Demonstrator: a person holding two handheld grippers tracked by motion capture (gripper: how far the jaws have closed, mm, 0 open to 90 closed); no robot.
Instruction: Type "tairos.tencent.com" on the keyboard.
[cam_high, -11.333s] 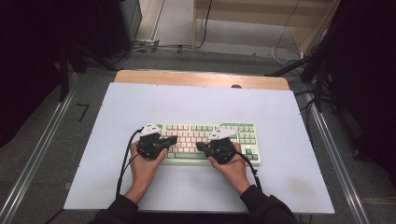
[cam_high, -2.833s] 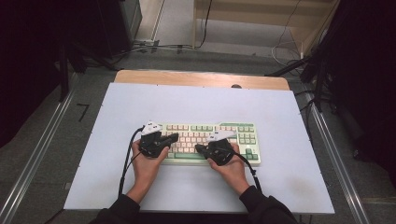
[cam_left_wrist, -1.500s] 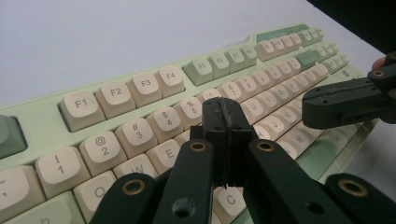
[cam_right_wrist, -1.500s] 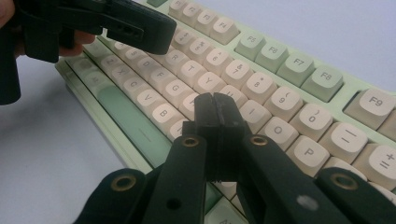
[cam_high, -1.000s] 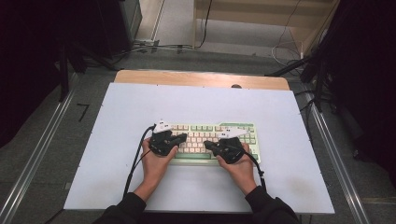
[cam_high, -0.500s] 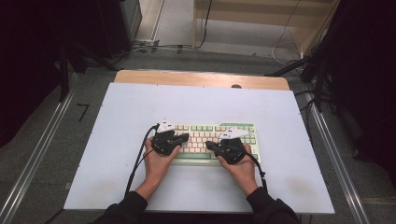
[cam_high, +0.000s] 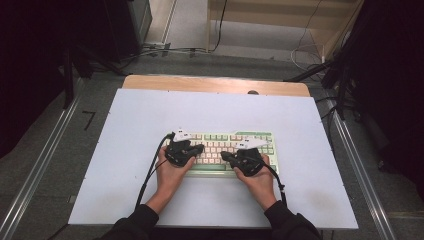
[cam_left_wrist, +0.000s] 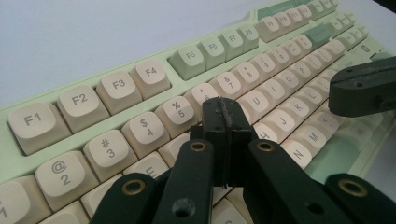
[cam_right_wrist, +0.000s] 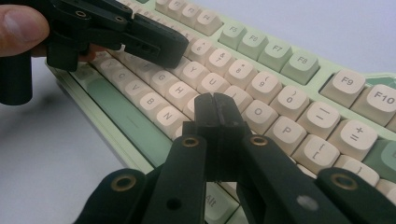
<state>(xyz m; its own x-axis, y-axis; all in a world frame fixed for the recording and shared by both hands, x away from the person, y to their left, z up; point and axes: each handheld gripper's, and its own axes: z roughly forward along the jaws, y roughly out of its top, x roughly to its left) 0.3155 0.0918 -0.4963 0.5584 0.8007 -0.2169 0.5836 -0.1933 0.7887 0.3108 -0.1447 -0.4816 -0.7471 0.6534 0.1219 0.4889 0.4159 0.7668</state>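
One keyboard (cam_high: 222, 152), pale green with cream keys. Two grippers: left gripper (cam_high: 199, 148), right gripper (cam_high: 224, 156), each with two black jaws pressed together. Two hands: left hand (cam_high: 170, 176), right hand (cam_high: 260, 181). Two cables. One white table (cam_high: 150, 110). Two metal rails on floor.

White table top (cam_high: 130, 125), wooden strip (cam_high: 210, 84), floor cables (cam_high: 165, 49)
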